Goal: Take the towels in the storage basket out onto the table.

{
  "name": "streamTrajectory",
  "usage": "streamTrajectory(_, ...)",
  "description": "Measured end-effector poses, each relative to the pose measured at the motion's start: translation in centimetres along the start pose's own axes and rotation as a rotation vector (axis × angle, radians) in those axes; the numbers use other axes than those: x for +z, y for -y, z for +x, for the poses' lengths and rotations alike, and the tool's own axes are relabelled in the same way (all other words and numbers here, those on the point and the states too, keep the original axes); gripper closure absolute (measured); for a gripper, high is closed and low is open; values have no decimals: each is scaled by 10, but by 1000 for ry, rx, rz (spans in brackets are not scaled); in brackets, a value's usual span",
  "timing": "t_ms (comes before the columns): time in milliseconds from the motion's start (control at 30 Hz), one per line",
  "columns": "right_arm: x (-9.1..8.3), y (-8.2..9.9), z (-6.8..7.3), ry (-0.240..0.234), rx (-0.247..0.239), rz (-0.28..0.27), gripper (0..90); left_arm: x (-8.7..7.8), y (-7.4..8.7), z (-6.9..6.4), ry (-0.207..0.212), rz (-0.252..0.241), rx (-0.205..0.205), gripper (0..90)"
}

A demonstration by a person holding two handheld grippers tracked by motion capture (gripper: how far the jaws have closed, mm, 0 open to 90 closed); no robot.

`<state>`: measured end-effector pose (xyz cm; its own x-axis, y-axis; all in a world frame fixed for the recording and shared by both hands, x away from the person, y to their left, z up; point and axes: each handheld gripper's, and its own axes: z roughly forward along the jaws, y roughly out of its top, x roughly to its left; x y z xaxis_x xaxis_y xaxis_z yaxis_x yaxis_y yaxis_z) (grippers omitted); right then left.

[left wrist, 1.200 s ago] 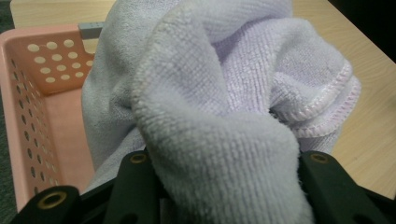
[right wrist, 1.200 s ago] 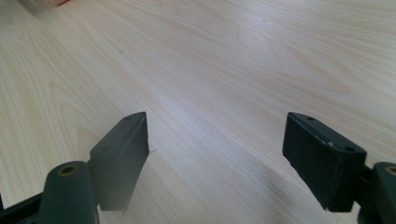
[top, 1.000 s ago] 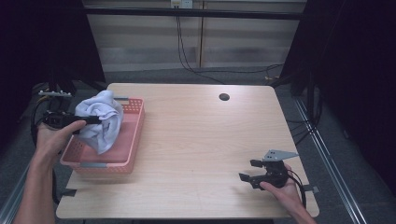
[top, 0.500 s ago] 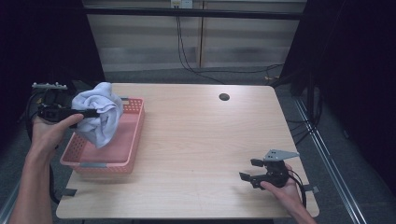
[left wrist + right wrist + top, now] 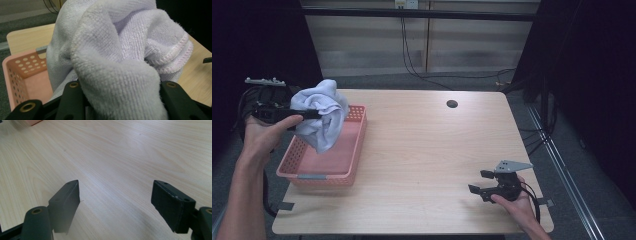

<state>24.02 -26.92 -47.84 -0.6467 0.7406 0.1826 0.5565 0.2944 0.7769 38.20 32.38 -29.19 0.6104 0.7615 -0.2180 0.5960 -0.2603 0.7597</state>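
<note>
Across the middle of the high view lay the pale wooden table (image 5: 427, 165), most of its top bare, which left plenty of room to set laundry down. At its left edge sat the pink perforated basket (image 5: 354, 145), long side running away from the person, placed within easy reach of the left hand. Above the basket's far end, in the upper left of the frame, hung the lavender microfibre towel (image 5: 322, 120), bunched and drooping, lifted clear of the rim, probably so it could be carried out. The left gripper (image 5: 314, 114) had its jaws clamped on a thick fold of that towel (image 5: 115, 62). At the lower right the right gripper (image 5: 478, 182) rested low over bare wood, jaws spread wide with nothing between them, seemingly waiting.
</note>
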Motion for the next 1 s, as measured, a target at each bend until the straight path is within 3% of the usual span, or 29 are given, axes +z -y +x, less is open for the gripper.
streamTrajectory(333, -1, 0, -1, -1, 2, -5, 227, 10, -21, -21, 45, -8, 39, 566)
streamTrajectory(467, -1, 0, -1, -2, 2, -4, 227, 22, -31, -35, 76, -10, 67, 566)
streamTrajectory(667, -1, 0, -1, -2, 2, -6, 227, 38, -40, -51, 113, -10, 68, 565)
streamTrajectory(1000, -1, 0, -1, -4, 0, -6, 228, 78, -42, -83, 167, 40, 99, 563)
